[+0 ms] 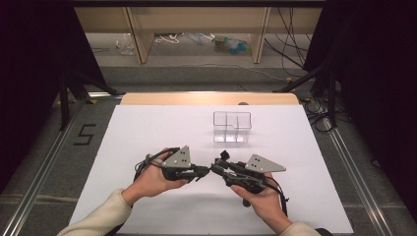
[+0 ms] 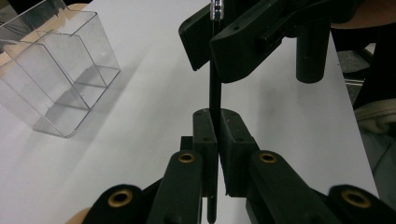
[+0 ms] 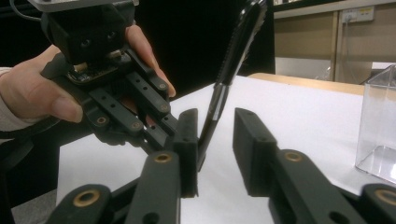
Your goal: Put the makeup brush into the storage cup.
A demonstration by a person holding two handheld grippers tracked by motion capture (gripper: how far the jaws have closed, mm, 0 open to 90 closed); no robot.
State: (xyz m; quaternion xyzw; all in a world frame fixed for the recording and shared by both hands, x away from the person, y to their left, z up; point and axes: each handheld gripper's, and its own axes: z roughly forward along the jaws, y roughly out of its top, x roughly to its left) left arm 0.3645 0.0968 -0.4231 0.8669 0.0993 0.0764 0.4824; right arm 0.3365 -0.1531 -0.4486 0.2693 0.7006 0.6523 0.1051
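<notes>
A slim black pen [image 2: 215,88] with a clear tip stands roughly upright above the white table sheet [image 1: 147,128]. My left gripper [image 2: 215,126] is shut on its lower part, the two pads pressed flat against it. My right gripper [image 3: 217,135] faces the left one tip to tip in the high view [image 1: 216,168]. Its jaws stand on either side of the pen [image 3: 229,65]. The pen lies against one pad, and a gap shows at the other. In the high view my left gripper [image 1: 206,170] sits at the sheet's near middle.
A clear plastic container [image 1: 232,127] with compartments stands on the sheet beyond the grippers, and it looks empty [image 2: 56,70]. Bare white sheet lies to the left and right. Dark curtains, cables and wooden shelf legs stand past the table's far edge.
</notes>
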